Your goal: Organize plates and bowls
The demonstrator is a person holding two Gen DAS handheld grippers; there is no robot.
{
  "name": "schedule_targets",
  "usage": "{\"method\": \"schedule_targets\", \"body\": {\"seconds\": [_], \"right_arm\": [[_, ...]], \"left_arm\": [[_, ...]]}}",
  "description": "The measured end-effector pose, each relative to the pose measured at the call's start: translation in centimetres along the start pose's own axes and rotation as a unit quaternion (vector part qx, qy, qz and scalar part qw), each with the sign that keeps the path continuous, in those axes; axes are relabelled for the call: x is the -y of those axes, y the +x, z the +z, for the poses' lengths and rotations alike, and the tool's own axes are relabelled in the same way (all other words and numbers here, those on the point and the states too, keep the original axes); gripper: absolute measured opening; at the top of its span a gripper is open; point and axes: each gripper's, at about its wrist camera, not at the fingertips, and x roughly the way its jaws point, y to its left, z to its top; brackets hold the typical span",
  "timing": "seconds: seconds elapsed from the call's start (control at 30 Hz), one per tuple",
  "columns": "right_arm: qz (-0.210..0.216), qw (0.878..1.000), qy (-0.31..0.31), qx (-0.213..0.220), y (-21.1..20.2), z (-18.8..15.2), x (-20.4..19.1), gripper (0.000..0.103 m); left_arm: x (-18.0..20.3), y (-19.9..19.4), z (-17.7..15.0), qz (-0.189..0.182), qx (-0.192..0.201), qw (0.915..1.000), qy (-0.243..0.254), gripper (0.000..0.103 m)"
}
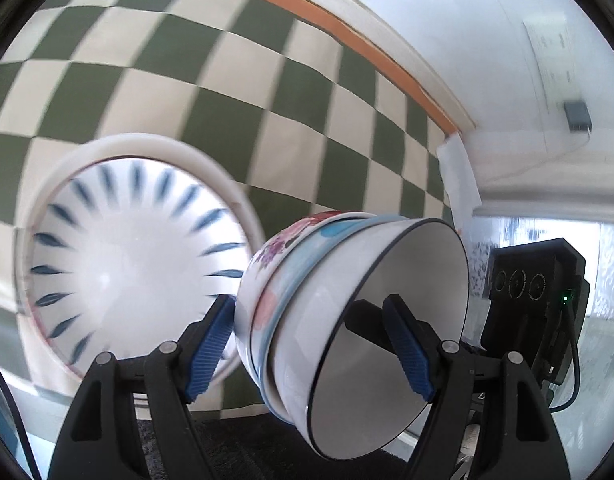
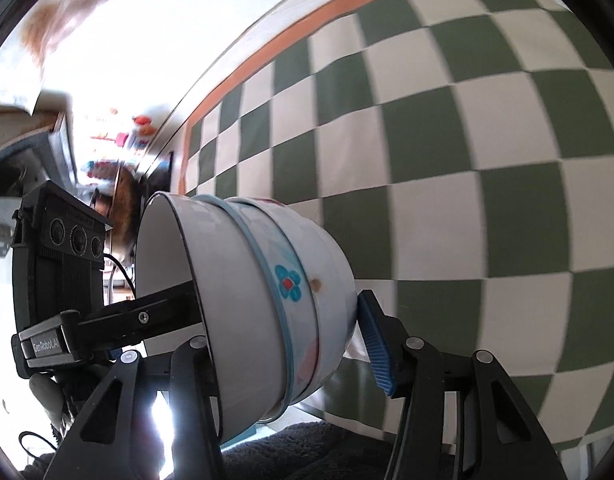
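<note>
Left gripper (image 1: 311,344) astride bowl stack (image 1: 307,300)

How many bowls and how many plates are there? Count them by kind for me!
Bowls: 3, nested in one stack and held sideways between the left gripper and the right gripper.
Plates: 2, a blue-leaf plate lying on a plain white plate.
Total: 5 dishes.

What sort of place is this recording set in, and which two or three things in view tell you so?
Probably a home dining or kitchen area. A green-and-white checked tablecloth covers the table, a stack of nested bowls is held up between both grippers, and a blue-patterned plate sits on the cloth. The bright room behind is too blurred to read.
</note>
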Motion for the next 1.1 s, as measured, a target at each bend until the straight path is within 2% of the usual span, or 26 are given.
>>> {"method": "schedule_targets", "body": {"seconds": [0.23,0.57,0.87,1.1], "right_arm": [[0.005,0.998,-0.037,-0.042,4.7,0.5,-4.2,0.054],[-0.009,0.992,-0.083,-0.093,11.0,1.4,-7.9,0.054],[-0.017,0.991,-0.078,-0.105,13.1,1.9,-8.2,0.054],[-0.021,0.992,-0.075,-0.103,12.7,2.0,-8.0,0.054]], "left_arm": [[-5.2,-2.5,0.0,0.001,0.024,0.9985,-0.050,0.074],[-10.9,-3.2,1.0,-0.001,0.039,0.9940,-0.103,0.074],[-11.4,-2.6,1.7,-0.009,0.037,0.9929,-0.113,0.074],[-11.2,-2.5,1.7,-0.010,0.034,0.9935,-0.109,0.074]]}}
